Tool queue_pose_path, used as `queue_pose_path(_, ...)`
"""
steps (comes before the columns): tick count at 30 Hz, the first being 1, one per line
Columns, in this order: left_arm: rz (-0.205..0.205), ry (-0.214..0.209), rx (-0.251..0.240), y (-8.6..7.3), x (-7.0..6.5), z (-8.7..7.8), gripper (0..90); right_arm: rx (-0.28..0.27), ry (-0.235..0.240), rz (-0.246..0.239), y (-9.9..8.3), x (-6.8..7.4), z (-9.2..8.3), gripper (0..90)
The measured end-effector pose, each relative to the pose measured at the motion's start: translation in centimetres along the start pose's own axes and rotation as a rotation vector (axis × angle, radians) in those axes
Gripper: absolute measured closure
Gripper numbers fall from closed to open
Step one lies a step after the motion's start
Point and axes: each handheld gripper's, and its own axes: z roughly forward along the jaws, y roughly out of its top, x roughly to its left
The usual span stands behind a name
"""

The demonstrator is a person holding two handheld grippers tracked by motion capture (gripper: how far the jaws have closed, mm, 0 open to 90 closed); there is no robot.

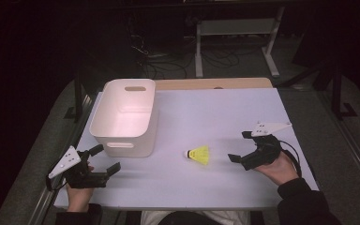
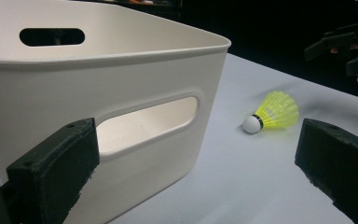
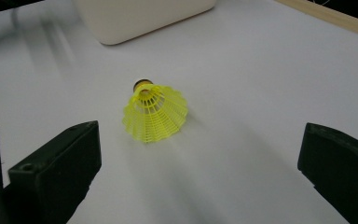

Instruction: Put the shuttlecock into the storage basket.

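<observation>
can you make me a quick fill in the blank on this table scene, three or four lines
1. The shuttlecock lying on the table has a skirt coloured ____.
2. The white bin has a handle slot and stands nearer the ____ tool.
3. The right tool has its jaws ____, with nothing between them.
4. The shuttlecock's cork end points toward the ____.

Missing words: yellow; left; open; bin

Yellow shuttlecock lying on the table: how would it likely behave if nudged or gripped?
The yellow shuttlecock lies on its side, so a nudge would probably roll it in an arc around its white cork tip. Its open mesh skirt looks very light and likely flexes under a tight grip. The right gripper is open nearby.
</observation>
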Motion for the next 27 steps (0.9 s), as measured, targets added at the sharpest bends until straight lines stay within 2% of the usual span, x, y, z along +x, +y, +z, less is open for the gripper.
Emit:
queue_pose_path(18, 0.001, -0.003, -0.001, 0.0, 0.0, 0.0, 0.0, 0.062, 0.078, -0.085, 1.3, 2.4, 2.0, 0.0)
queue_pose_path(27, 0.000, -0.005, -0.001, 0.0, 0.0, 0.0, 0.0, 0.087, 0.103, -0.105, 1.4, 3.2, 2.7, 0.0)
